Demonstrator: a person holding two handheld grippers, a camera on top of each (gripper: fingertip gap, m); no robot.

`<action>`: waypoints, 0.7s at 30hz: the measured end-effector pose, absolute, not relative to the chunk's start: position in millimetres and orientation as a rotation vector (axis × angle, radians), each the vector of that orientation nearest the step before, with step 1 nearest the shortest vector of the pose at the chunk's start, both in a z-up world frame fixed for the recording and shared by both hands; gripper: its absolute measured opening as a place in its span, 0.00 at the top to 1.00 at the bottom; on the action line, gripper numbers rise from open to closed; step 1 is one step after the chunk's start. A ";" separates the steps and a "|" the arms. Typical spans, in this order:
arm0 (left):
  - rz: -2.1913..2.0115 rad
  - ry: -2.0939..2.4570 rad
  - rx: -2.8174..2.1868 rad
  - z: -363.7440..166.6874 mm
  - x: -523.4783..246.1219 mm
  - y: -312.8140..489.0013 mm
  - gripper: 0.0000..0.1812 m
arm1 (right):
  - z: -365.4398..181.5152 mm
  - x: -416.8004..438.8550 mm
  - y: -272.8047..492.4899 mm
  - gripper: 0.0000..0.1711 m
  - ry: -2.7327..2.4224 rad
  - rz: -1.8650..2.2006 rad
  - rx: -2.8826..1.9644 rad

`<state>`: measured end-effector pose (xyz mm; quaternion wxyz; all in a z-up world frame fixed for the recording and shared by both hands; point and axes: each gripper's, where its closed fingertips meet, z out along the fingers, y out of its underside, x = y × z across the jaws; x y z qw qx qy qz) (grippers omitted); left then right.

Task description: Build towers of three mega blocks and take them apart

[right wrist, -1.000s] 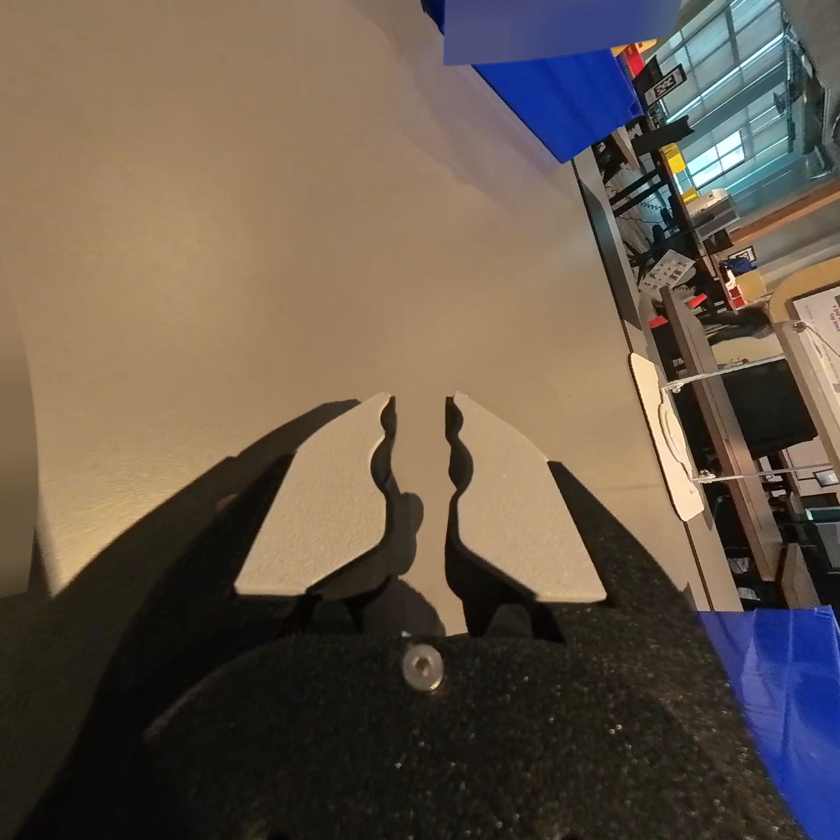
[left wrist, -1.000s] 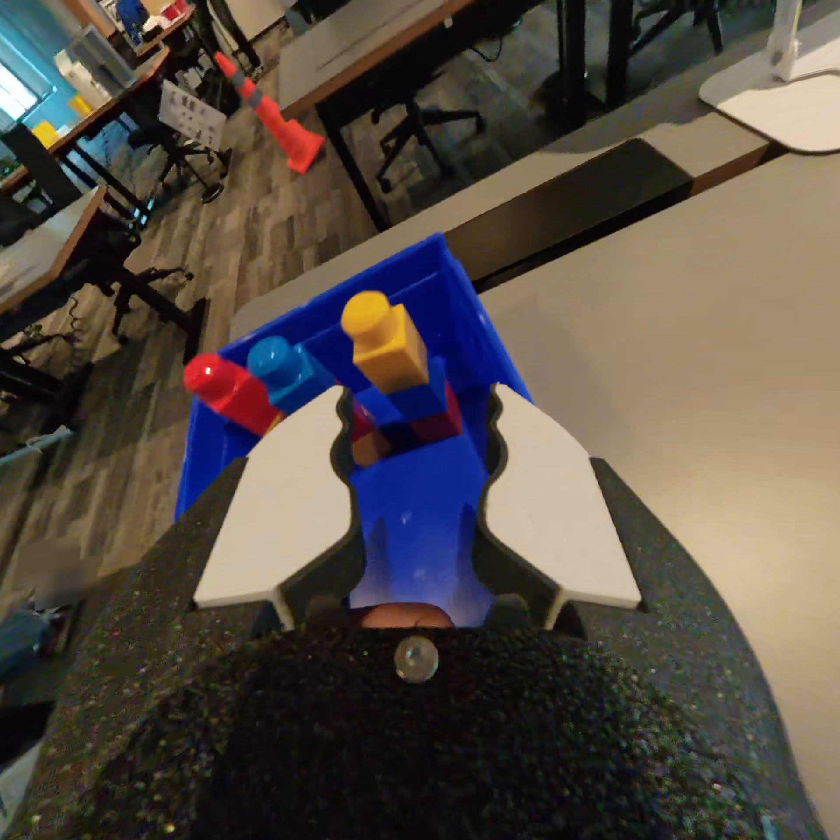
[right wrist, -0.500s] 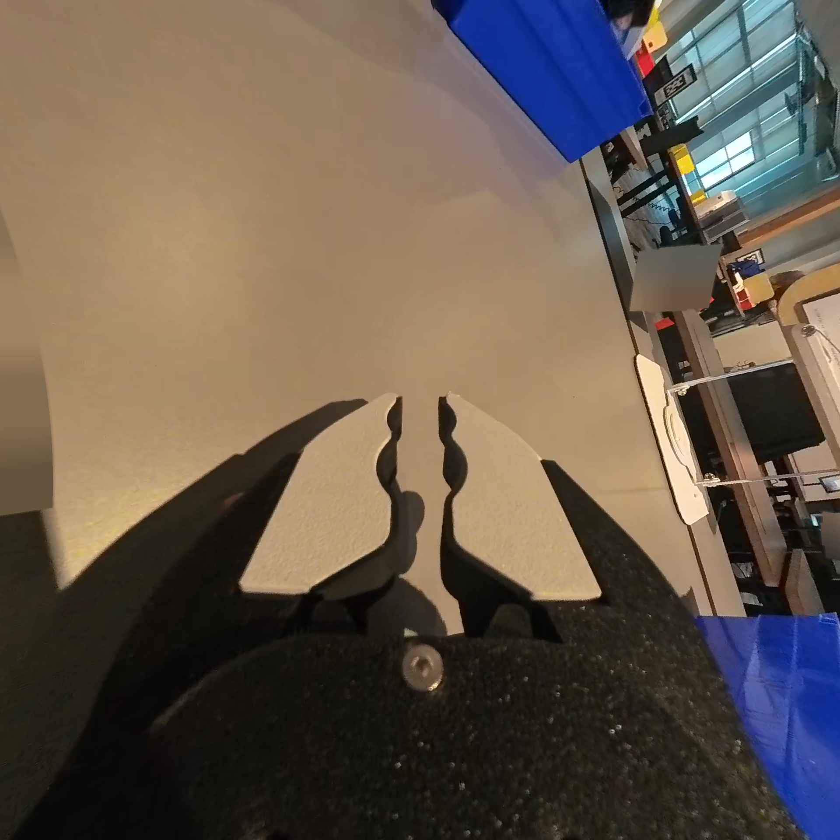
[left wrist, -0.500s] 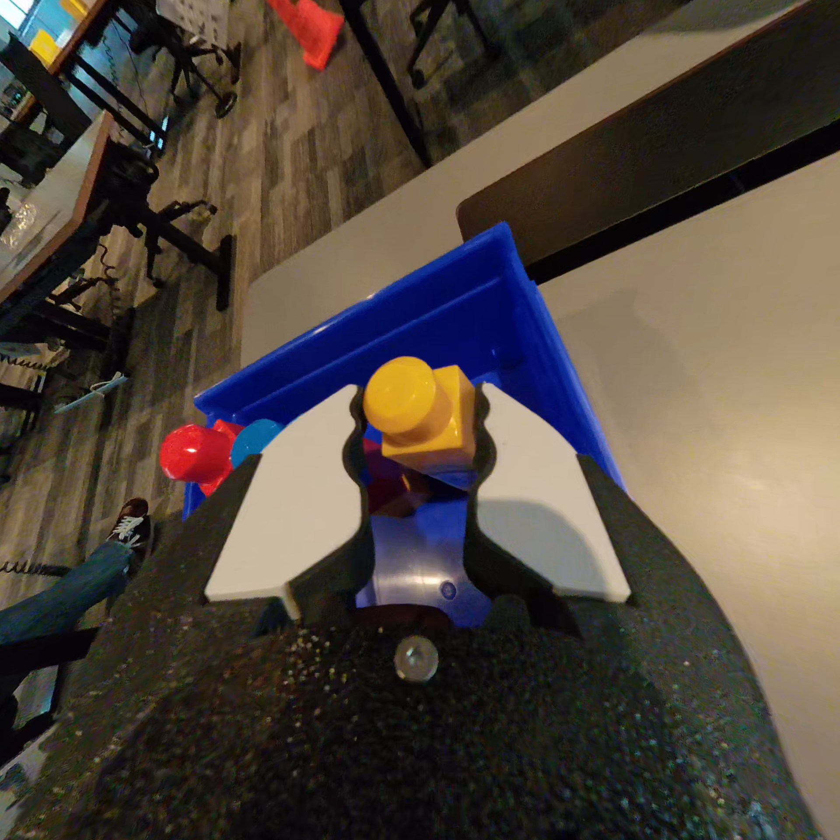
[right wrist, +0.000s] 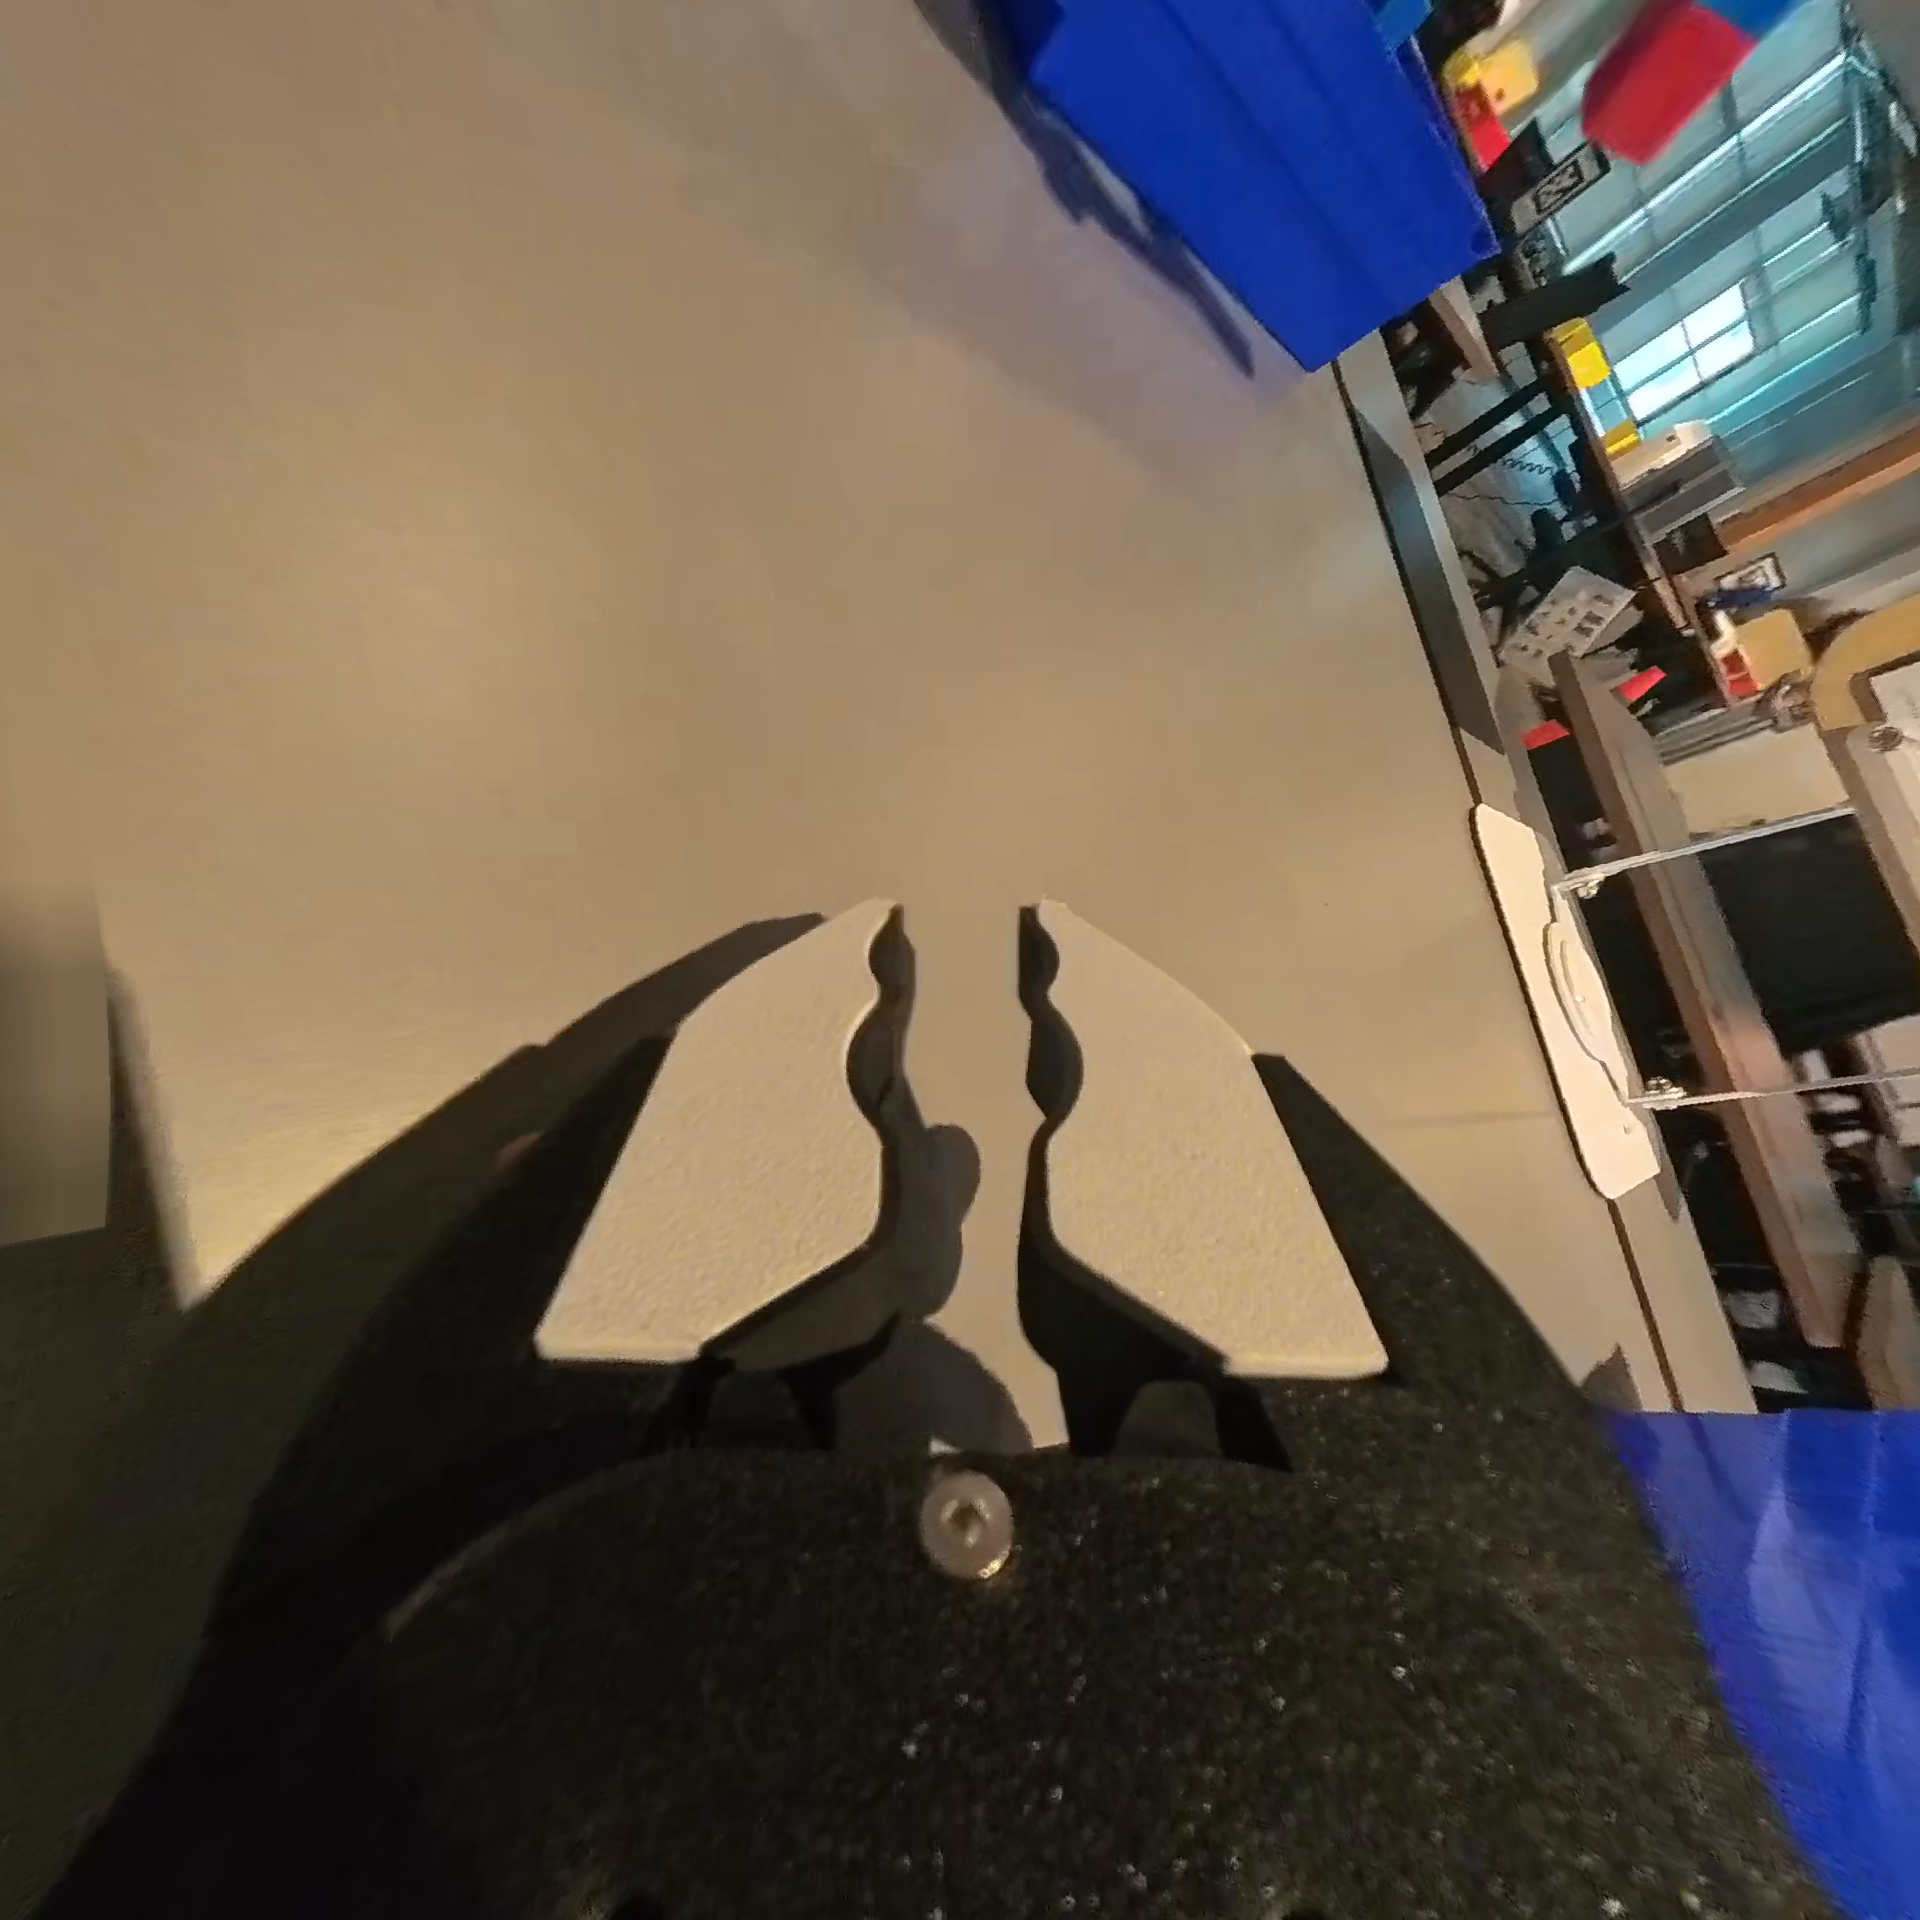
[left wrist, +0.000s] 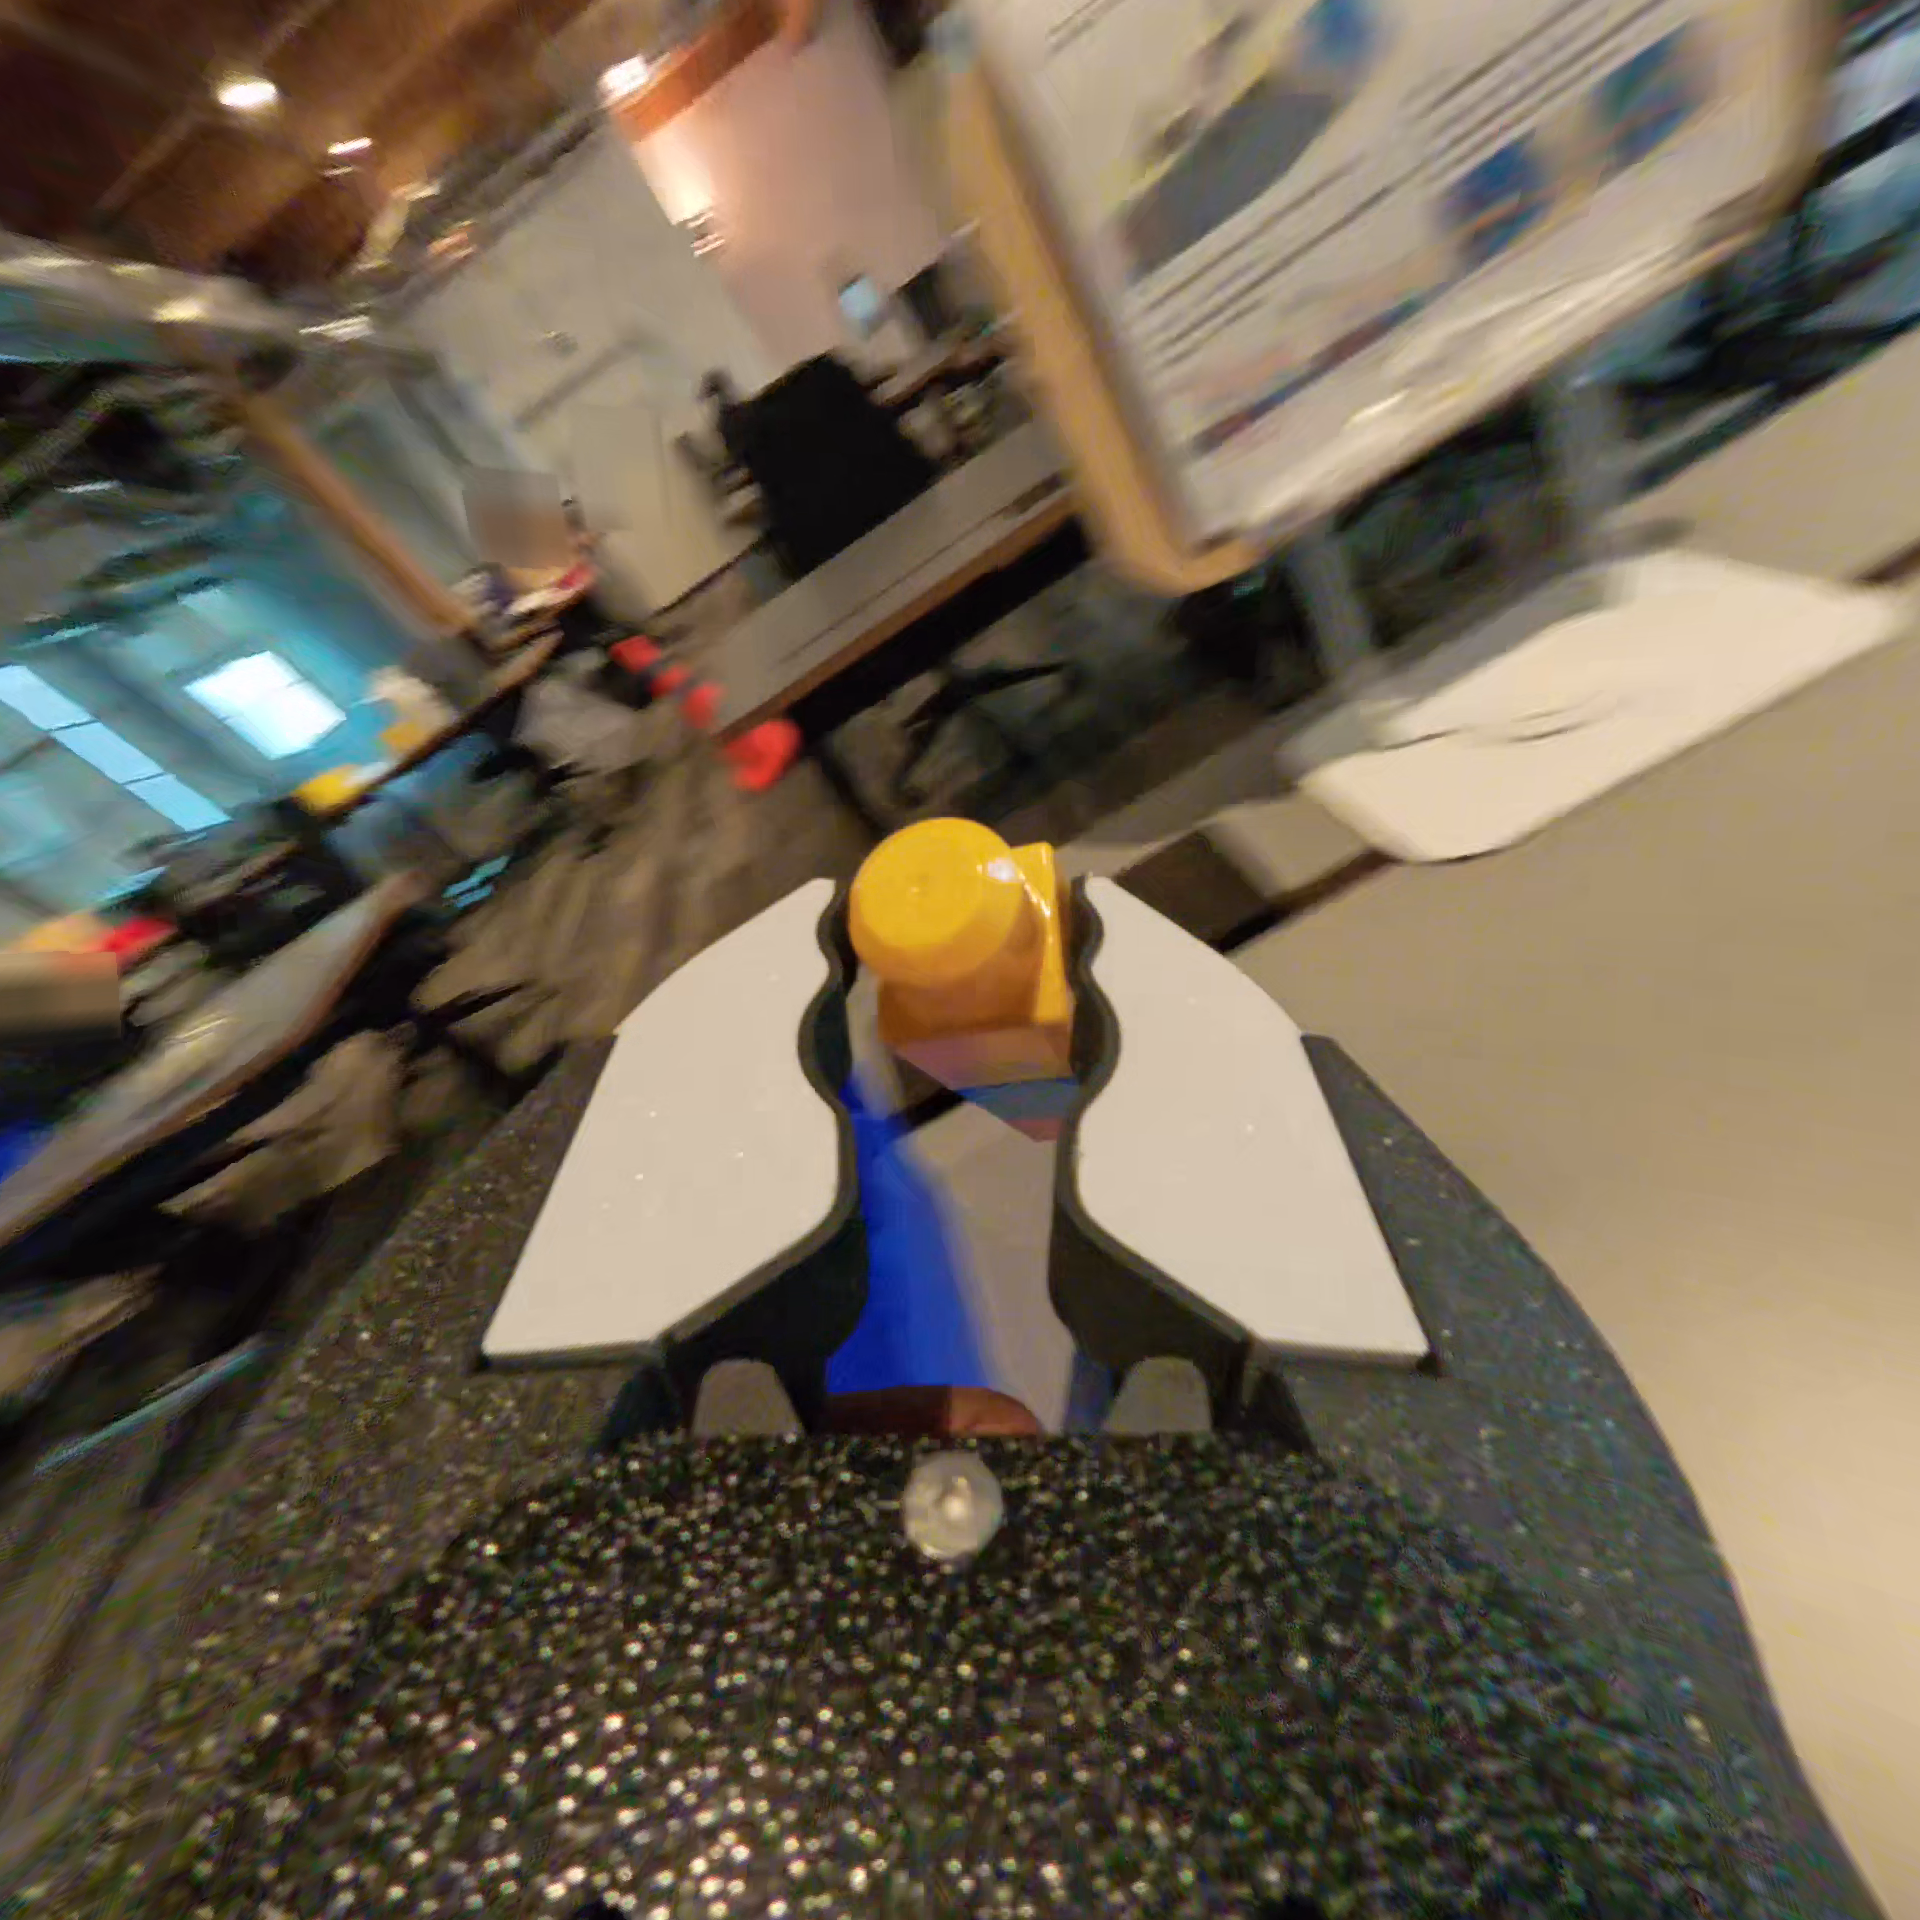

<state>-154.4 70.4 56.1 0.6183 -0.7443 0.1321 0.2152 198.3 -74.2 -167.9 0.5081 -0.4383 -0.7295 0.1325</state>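
My left gripper (left wrist: pixel 958 896) is shut on a yellow mega block (left wrist: pixel 951 940), the top of a stack, and holds it up in the air. A blue block (left wrist: pixel 1023 1093) shows just under it; the rest of the stack is hidden. A blue bin (left wrist: pixel 899 1247) is a blurred streak below, between the fingers. My right gripper (right wrist: pixel 961 916) is empty over the bare table (right wrist: pixel 623 520), its fingertips a narrow gap apart. In the right wrist view the blue bin (right wrist: pixel 1247 156) stands at the top right, with a blurred red block (right wrist: pixel 1662 83) in the air beyond it.
A white flat lamp base (left wrist: pixel 1558 707) sits at the table's far edge; it also shows in the right wrist view (right wrist: pixel 1558 1018). A second blue bin (right wrist: pixel 1818 1610) is at the lower right. Desks, chairs and an orange cone (left wrist: pixel 764 743) stand on the floor beyond. Spacing between my two grippers at the tips: around 45 cm.
My left gripper closed on the yellow block in the bin and has swung up with the stack, blurring the view. My right gripper has barely moved; the bin now shows more in its view.
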 end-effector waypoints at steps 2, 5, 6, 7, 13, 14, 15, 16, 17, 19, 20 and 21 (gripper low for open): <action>0.253 0.407 -1.709 44.6 -77.8 61.5 0.79 | -162.4 199.3 -71.7 0.85 -1.721 0.370 -1.086; -0.056 0.623 -1.734 4.6 30.0 45.6 0.79 | -145.6 204.9 -64.0 0.84 -1.602 0.513 -1.160; -0.138 0.699 -1.749 -11.9 60.3 39.4 0.79 | -138.6 208.2 -60.5 0.84 -1.549 0.578 -1.193; -0.209 0.765 -1.762 -27.3 86.6 33.3 0.79 | -131.3 212.3 -56.6 0.83 -1.495 0.643 -1.222; -0.432 1.023 -1.763 -84.1 167.4 2.6 0.79 | -103.4 235.1 -35.1 0.80 -1.250 0.983 -1.346; -0.462 1.044 -1.761 -88.8 173.1 -1.0 0.79 | -102.9 236.3 -32.2 0.79 -1.234 0.998 -1.360; -0.496 1.044 -1.726 -86.8 178.6 -3.4 0.79 | -102.9 236.6 -30.6 0.79 -1.226 1.007 -1.370; -0.523 1.054 -1.708 -86.5 182.7 -5.9 0.79 | -103.3 236.2 -30.1 0.79 -1.224 1.010 -1.375; -0.540 1.068 -1.698 -86.4 185.7 -7.9 0.79 | -104.4 235.4 -30.5 0.79 -1.230 1.007 -1.378; -0.555 1.093 -1.702 -86.8 190.0 -8.9 0.79 | -107.8 233.1 -32.7 0.79 -1.255 0.989 -1.381; -0.558 1.105 -1.706 -87.1 192.2 -8.6 0.79 | -109.7 231.9 -33.6 0.78 -1.269 0.978 -1.382; -0.557 1.116 -1.705 -87.3 194.4 -7.9 0.79 | -111.4 230.8 -34.5 0.78 -1.281 0.970 -1.383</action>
